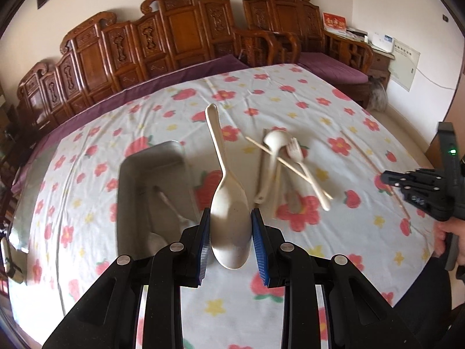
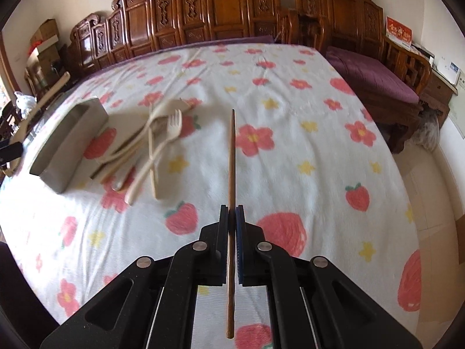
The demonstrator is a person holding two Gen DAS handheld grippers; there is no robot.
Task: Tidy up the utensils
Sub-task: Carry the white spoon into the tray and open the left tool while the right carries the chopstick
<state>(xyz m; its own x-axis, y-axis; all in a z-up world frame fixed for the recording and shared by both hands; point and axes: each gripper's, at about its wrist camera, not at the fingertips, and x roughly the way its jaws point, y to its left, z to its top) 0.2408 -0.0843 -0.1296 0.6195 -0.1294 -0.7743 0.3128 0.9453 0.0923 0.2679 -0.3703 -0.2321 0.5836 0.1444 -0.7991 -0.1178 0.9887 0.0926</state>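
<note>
We see open tablecloth [image 2: 290, 101] ahead and right of the right gripper [image 2: 232, 218]. To its left, a heap of utensils [image 2: 157, 145] and the grey tray [image 2: 69, 142] block passage. Carved wooden seating [image 2: 232, 8] walls the far edge.

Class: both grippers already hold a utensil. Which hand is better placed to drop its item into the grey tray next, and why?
Left. The left gripper holds the spoon right beside the tray; the right gripper, clamping a chopstick, sits beyond the pile.

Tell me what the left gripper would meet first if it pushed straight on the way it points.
Probably the flowered tablecloth. The left gripper holds a cream rice paddle; the metal tray lies left, the utensil pile right. Depth is unclear.
</note>
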